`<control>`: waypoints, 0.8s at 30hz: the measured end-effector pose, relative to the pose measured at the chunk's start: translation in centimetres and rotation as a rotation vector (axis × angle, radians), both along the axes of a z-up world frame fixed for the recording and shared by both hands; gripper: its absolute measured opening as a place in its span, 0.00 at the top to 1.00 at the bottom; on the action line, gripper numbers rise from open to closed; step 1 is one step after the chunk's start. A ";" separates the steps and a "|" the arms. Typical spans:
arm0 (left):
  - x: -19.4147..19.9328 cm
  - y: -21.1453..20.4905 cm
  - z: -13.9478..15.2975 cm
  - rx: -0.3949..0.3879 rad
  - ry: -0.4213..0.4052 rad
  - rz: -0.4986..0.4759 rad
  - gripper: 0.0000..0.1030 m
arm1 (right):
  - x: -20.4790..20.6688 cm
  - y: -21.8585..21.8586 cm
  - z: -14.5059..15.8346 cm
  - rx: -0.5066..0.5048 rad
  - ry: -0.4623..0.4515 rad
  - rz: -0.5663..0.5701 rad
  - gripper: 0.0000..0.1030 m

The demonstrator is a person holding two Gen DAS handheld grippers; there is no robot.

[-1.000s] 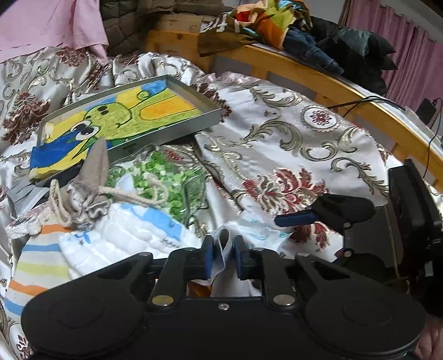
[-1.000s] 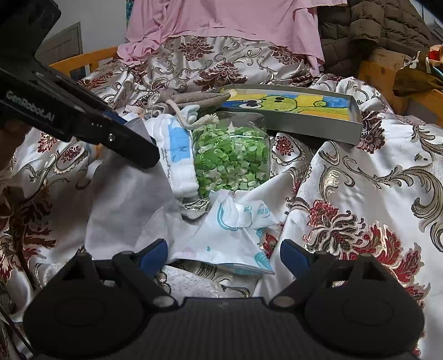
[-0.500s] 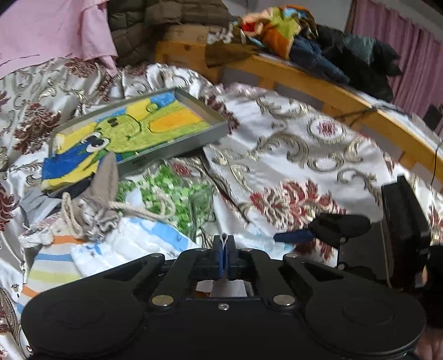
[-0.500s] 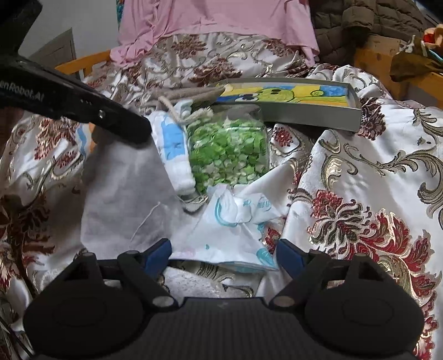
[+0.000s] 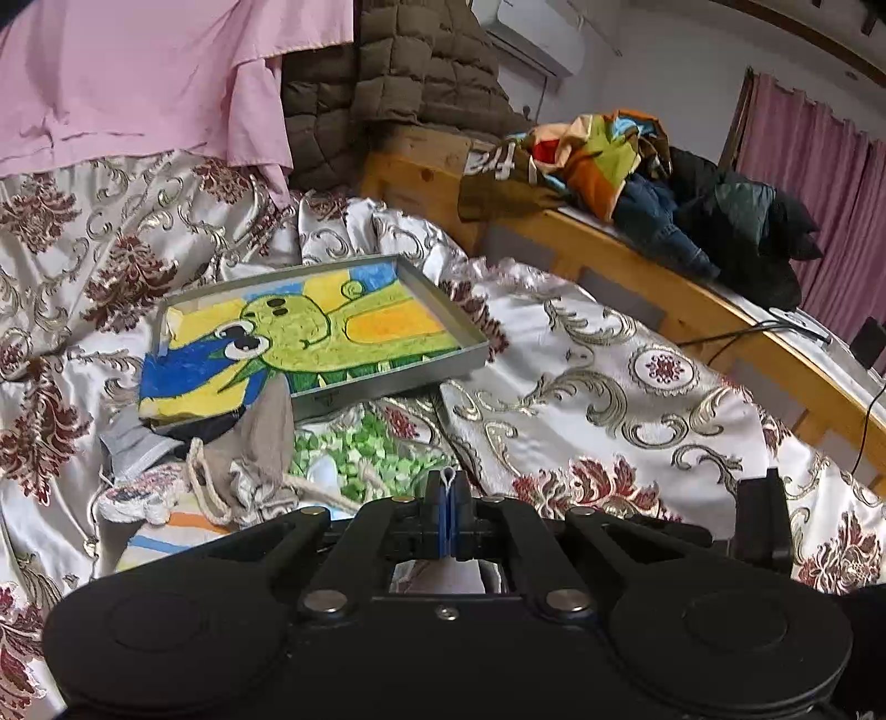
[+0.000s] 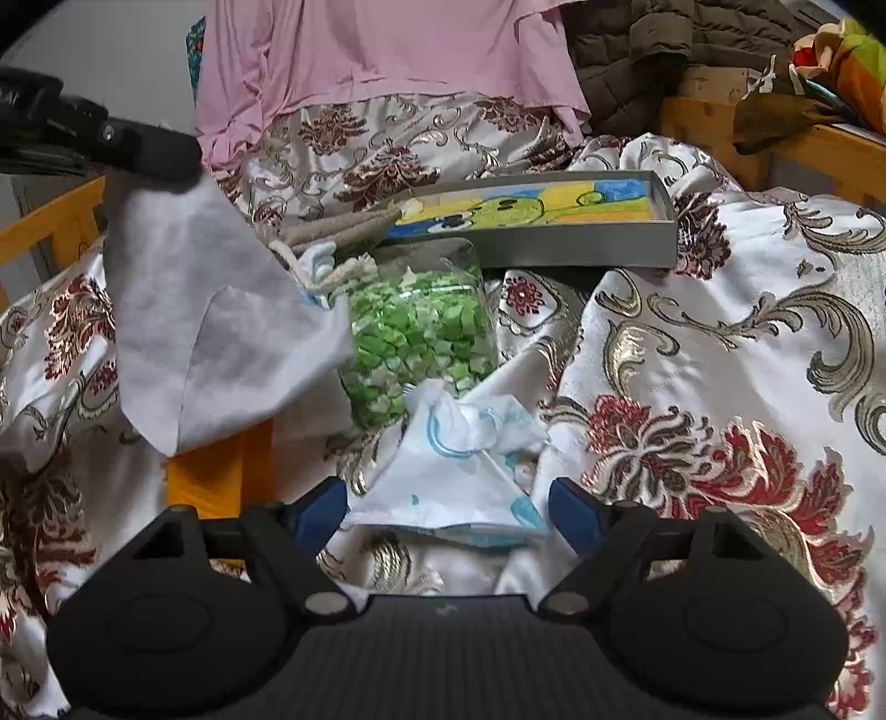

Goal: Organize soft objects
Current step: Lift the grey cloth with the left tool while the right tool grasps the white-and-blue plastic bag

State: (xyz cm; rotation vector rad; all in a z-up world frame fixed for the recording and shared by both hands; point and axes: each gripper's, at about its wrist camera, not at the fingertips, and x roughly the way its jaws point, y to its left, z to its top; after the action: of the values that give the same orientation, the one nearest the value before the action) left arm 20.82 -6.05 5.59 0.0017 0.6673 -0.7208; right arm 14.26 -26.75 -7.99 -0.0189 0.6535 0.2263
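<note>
My left gripper (image 5: 447, 501) is clenched tight on a white cloth (image 6: 205, 321). In my left view only a tiny fold of that cloth pokes up between the 2 blue pads. In my right view the cloth hangs down from the left gripper (image 6: 166, 158), up off the bed. It hangs in front of a striped towel and partly covers the jar (image 6: 421, 338).

My right gripper (image 6: 448, 512) has its jaws apart, and they have just been closing a little. A soft white pack with blue marks (image 6: 454, 465) lies on the bed between the 2 blue pads. The pads do not press on it.

The jar is clear and full of little green bits. It lies on its side just behind the pack. A grey bag with a rope string (image 5: 249, 459) rests beside the jar. A flat grey tray (image 5: 387, 376) sits behind them with a green cartoon picture (image 5: 310, 338) in it.

All of this lies on a shiny bedspread (image 6: 720, 354) with red and gold flowers. A pink sheet (image 6: 387, 50) hangs at the back.
</note>
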 end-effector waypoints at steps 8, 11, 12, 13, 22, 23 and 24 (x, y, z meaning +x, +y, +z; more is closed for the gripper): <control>-0.7 -1.0 2.5 -0.045 -0.050 0.043 1.00 | 0.1 0.2 -0.5 -0.018 -0.008 -0.021 0.26; -0.7 -1.1 3.3 -0.061 -0.065 0.066 1.00 | -0.1 0.2 -0.4 -0.016 -0.012 -0.025 0.26; -0.7 -1.2 3.4 -0.057 -0.067 0.068 1.00 | -0.1 0.2 -0.5 -0.019 -0.008 -0.024 0.26; -0.7 -1.3 3.3 -0.050 -0.068 0.072 1.00 | 0.0 0.3 -0.6 -0.022 -0.002 -0.024 0.26; -1.4 -2.7 2.1 0.050 -0.103 0.092 1.00 | -0.2 0.7 -0.7 -0.044 -0.011 -0.017 0.28; -1.6 -2.9 2.0 0.059 -0.115 0.093 1.00 | -0.2 0.7 -0.7 -0.042 -0.011 -0.017 0.28; -1.7 -3.1 1.9 0.066 -0.121 0.093 1.00 | -0.2 0.7 -0.7 -0.040 -0.012 -0.020 0.29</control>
State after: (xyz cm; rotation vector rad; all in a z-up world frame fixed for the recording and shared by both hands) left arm 19.09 -9.18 7.50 0.0739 0.5709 -0.6046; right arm 14.02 -26.08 -8.65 -0.0525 0.6461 0.1940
